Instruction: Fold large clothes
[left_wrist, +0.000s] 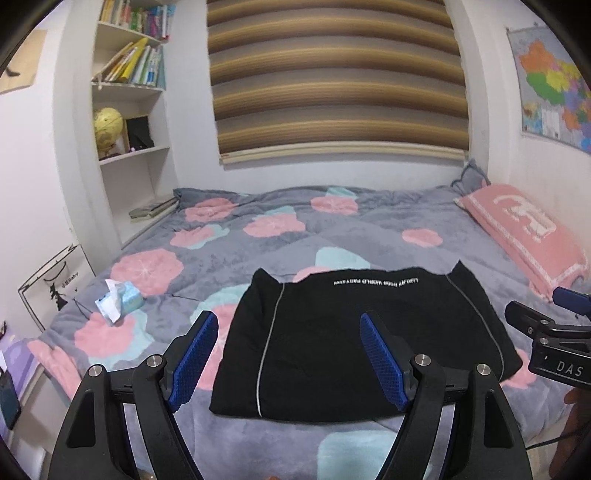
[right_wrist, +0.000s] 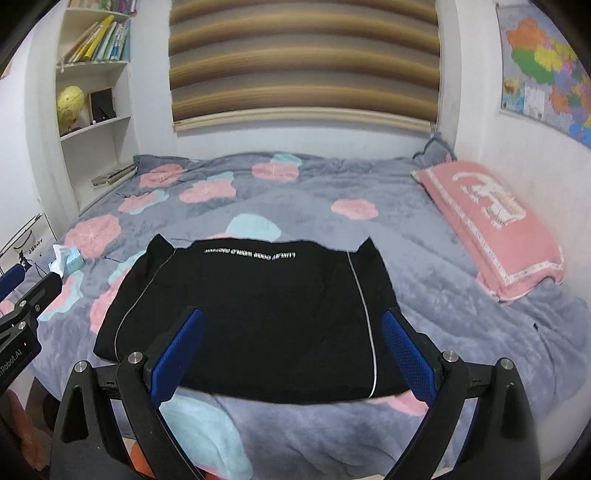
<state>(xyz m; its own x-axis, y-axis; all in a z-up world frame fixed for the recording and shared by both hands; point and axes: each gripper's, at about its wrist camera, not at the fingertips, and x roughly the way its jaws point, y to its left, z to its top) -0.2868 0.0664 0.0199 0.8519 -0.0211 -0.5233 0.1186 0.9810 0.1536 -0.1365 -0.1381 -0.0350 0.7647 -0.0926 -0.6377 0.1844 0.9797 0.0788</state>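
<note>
A black garment (left_wrist: 354, 347) with thin grey piping and a line of white lettering lies folded into a flat rectangle on the flowered bedspread (left_wrist: 258, 236). My left gripper (left_wrist: 290, 323) hovers above its near left part, open, nothing between the blue pads (left_wrist: 195, 362). The same garment (right_wrist: 251, 314) fills the middle of the right wrist view. My right gripper (right_wrist: 293, 321) hangs over its near edge, open and empty, blue pads (right_wrist: 406, 354) wide apart. The right gripper's black body (left_wrist: 550, 332) shows at the left view's right edge; the left gripper's body (right_wrist: 18, 321) shows at the other view's left edge.
A pink pillow (right_wrist: 491, 221) lies along the right wall. A tissue pack (left_wrist: 118, 299) sits on the bed's left side. A bookshelf (left_wrist: 129, 92) with a yellow globe (left_wrist: 107, 125) stands at the back left. A white paper bag (left_wrist: 51, 284) leans beside the bed.
</note>
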